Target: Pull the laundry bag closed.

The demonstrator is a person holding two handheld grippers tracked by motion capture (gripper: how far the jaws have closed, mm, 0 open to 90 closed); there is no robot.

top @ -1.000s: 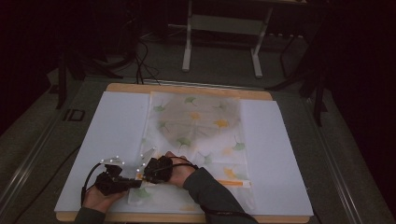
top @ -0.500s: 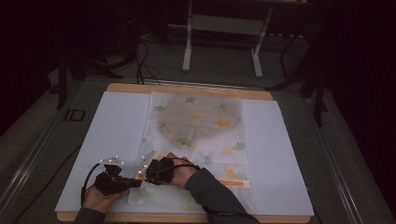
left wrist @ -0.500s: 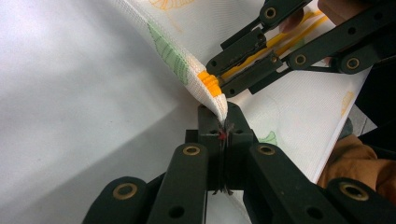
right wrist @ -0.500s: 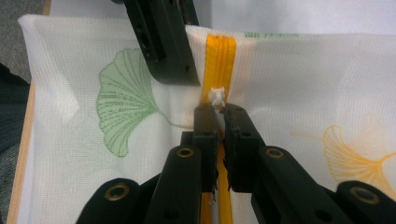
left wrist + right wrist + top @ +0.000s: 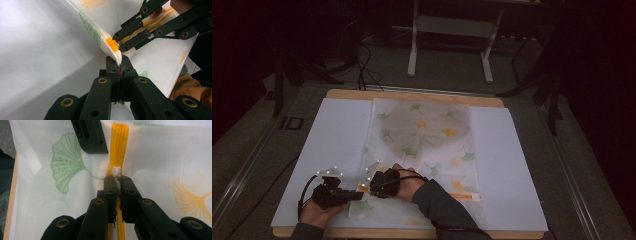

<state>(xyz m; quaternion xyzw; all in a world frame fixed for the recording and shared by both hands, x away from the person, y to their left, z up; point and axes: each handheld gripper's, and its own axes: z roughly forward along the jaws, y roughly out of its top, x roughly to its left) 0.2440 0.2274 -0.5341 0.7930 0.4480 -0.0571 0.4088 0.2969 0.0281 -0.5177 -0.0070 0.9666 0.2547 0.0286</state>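
A white mesh bag (image 5: 422, 135) printed with green and orange ginkgo leaves lies flat on the white sheet. An orange zipper (image 5: 119, 145) runs along its near edge. My left gripper (image 5: 119, 63) is shut on the bag's corner, just below the orange zipper end (image 5: 111, 44), and lifts that corner off the sheet. My right gripper (image 5: 117, 180) is shut on the small white zipper pull (image 5: 116, 171). In the high view the left gripper (image 5: 357, 194) and the right gripper (image 5: 372, 184) meet tip to tip at the bag's near left corner.
A white sheet (image 5: 332, 135) covers a wooden table (image 5: 412, 95). A metal stand (image 5: 449, 45) and cables sit on the dark floor behind. The right forearm (image 5: 442, 210) crosses the bag's near edge.
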